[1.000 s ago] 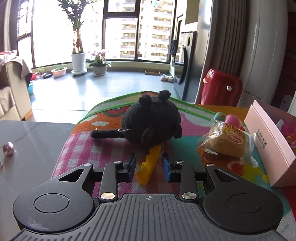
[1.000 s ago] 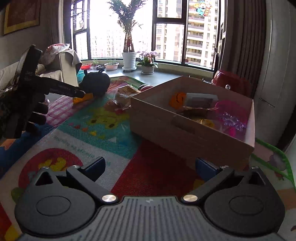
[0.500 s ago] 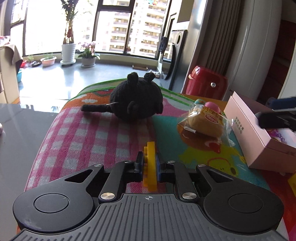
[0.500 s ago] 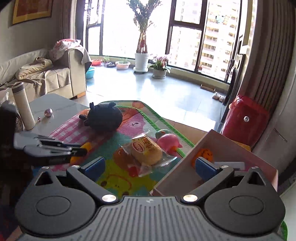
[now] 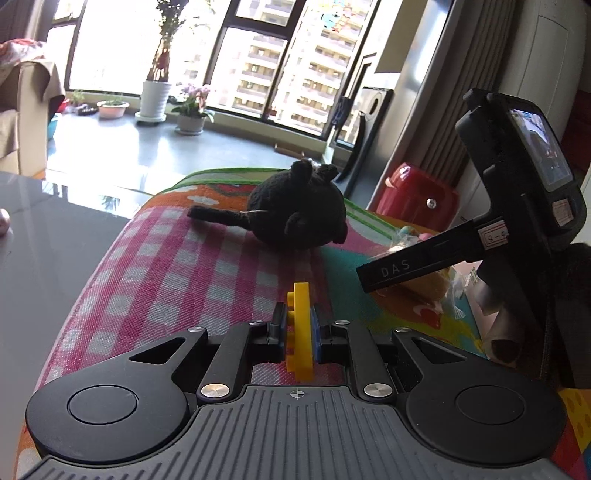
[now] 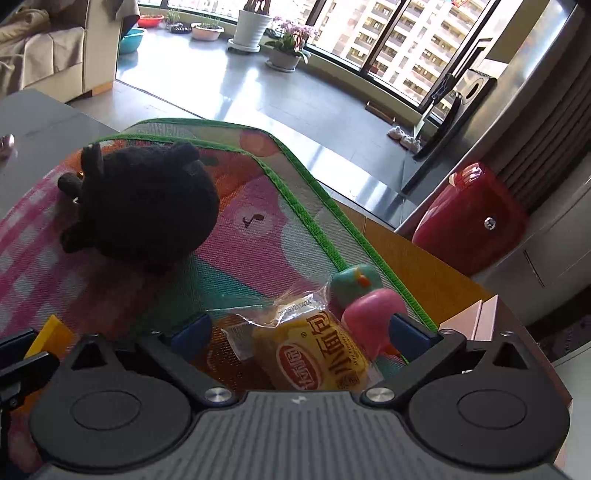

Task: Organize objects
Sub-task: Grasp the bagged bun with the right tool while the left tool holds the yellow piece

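My left gripper (image 5: 298, 326) is shut on a yellow toy block (image 5: 301, 325) and holds it above the colourful mat (image 5: 177, 266). A black plush toy (image 5: 295, 214) lies further back on the mat; it also shows in the right wrist view (image 6: 147, 206). My right gripper (image 6: 301, 328) is open, with its fingers on either side of a wrapped bun packet (image 6: 317, 350). A pink toy (image 6: 373, 314) and a teal toy (image 6: 354, 284) lie just beyond the packet. The right gripper's body (image 5: 517, 206) appears in the left wrist view, hiding most of the packet.
A pink box corner (image 6: 476, 317) shows at the right of the mat. A red container (image 6: 469, 225) stands on the floor beyond the table. A grey tabletop (image 5: 48, 236) lies left of the mat. Potted plants (image 6: 255, 22) stand by the windows.
My left gripper closed on the yellow block and lifted it back from the plush. My right gripper moved from the box over to the bun packet, staying open.
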A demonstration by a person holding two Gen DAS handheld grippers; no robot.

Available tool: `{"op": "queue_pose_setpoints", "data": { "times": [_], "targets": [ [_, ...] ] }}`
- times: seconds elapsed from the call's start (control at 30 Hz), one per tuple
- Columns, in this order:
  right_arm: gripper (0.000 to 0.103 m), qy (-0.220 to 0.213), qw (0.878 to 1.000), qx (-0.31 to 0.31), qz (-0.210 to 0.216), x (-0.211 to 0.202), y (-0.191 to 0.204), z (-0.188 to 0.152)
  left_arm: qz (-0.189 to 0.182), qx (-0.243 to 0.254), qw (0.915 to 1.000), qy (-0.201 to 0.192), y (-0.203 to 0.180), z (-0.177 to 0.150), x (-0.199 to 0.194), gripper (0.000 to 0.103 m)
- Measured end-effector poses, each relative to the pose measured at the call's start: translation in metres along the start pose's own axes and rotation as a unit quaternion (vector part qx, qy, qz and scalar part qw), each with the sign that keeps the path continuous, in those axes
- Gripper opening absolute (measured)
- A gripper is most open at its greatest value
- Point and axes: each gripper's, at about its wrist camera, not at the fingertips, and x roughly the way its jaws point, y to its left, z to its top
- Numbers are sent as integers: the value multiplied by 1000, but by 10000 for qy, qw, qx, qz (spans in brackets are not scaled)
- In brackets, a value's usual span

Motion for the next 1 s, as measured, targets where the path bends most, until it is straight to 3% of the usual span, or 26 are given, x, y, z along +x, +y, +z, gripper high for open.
{"op": "queue_pose_setpoints", "data": {
  "times": [0.03,0.13,0.23,0.33,0.47,0.67,0.87,0.9,1.0],
  "targets": [
    [72,-52,9999,-52,84,-6,2,-3,20,-18,10000,-17,1,0,0,15],
    [63,-182,9988,-425,172,-30,13,-18,13,-104,9999,-2,4,0,0,15],
    [58,-281,9959,-611,609,-65,20,-42,17,-77,10000,-4,3,0,-1,16],
    [58,-381,9904,-698,1133,-103,20,-77,84,41,10000,-33,-1,-1,-3,16],
    [58,-507,9864,-757,1371,-145,10,-128,122,41,9999,47,-6,-6,-10,15],
    [58,-401,9942,-359,927,-163,-29,-195,-125,140,9997,162,-30,-19,-37,15],
    [58,-475,9966,240,635,-167,-66,-230,-317,495,9977,349,-66,-29,-57,15],
    [60,-510,9962,332,624,-168,-70,-234,-328,550,9971,413,-72,-32,-57,15],
    [78,-652,9943,592,607,-172,-81,-249,-347,638,9955,603,-87,-41,-57,15]
  ]
}}
